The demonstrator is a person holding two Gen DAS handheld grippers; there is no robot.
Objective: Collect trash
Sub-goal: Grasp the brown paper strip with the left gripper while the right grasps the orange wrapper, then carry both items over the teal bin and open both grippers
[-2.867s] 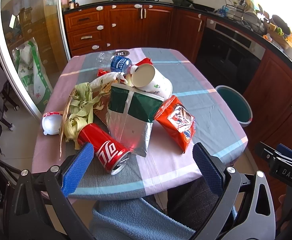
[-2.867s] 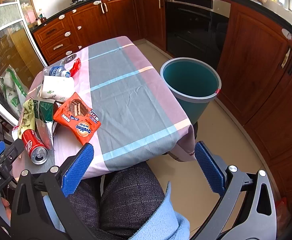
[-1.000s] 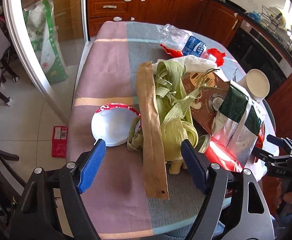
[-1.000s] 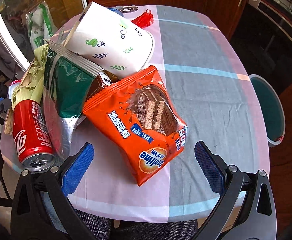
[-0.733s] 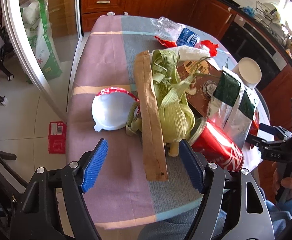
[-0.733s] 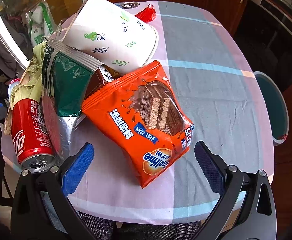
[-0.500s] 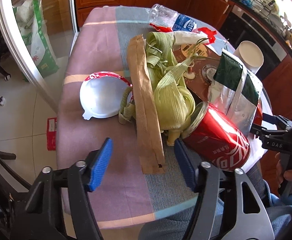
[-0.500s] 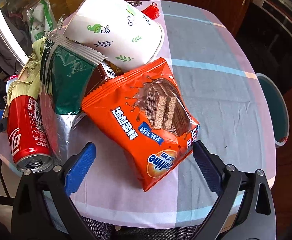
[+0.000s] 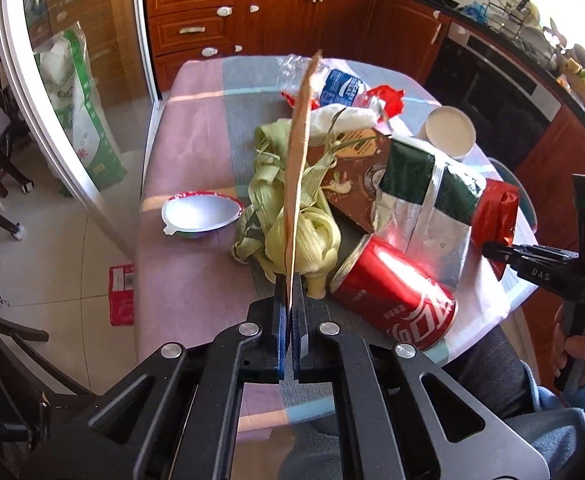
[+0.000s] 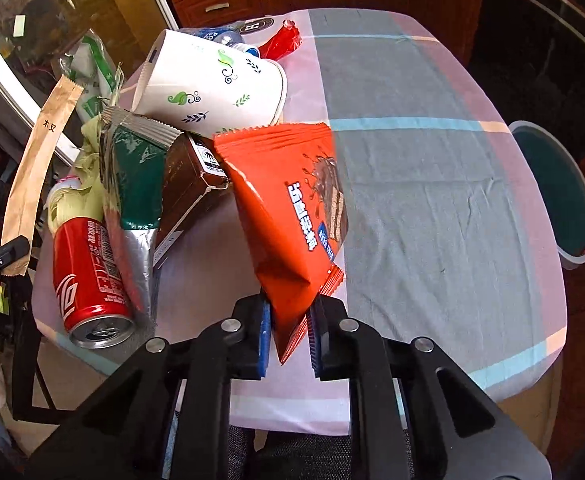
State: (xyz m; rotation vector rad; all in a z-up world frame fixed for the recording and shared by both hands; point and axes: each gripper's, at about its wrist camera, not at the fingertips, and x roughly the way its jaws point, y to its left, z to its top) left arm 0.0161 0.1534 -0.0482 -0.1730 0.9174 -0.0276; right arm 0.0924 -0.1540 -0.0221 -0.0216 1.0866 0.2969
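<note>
My left gripper (image 9: 291,312) is shut on a long brown paper sleeve (image 9: 299,164) and holds it up on edge above the trash pile. The sleeve also shows in the right wrist view (image 10: 38,160). My right gripper (image 10: 288,332) is shut on the lower corner of an orange Ovaltine snack bag (image 10: 292,208), lifted off the cloth. On the table lie a red cola can (image 9: 392,296), corn husks (image 9: 292,220), a green and silver bag (image 9: 424,200), a brown box (image 10: 188,196) and a paper cup (image 10: 212,84).
A teal trash bin (image 10: 560,196) stands on the floor right of the table. A white bowl (image 9: 200,216), a plastic bottle (image 9: 340,84) and a red wrapper (image 10: 280,44) lie farther back. A glass door (image 9: 72,120) is on the left, kitchen cabinets (image 9: 252,12) behind.
Both grippers closed: the left on the brown paper sleeve and raised it on edge, the right on the orange snack bag and lifted it.
</note>
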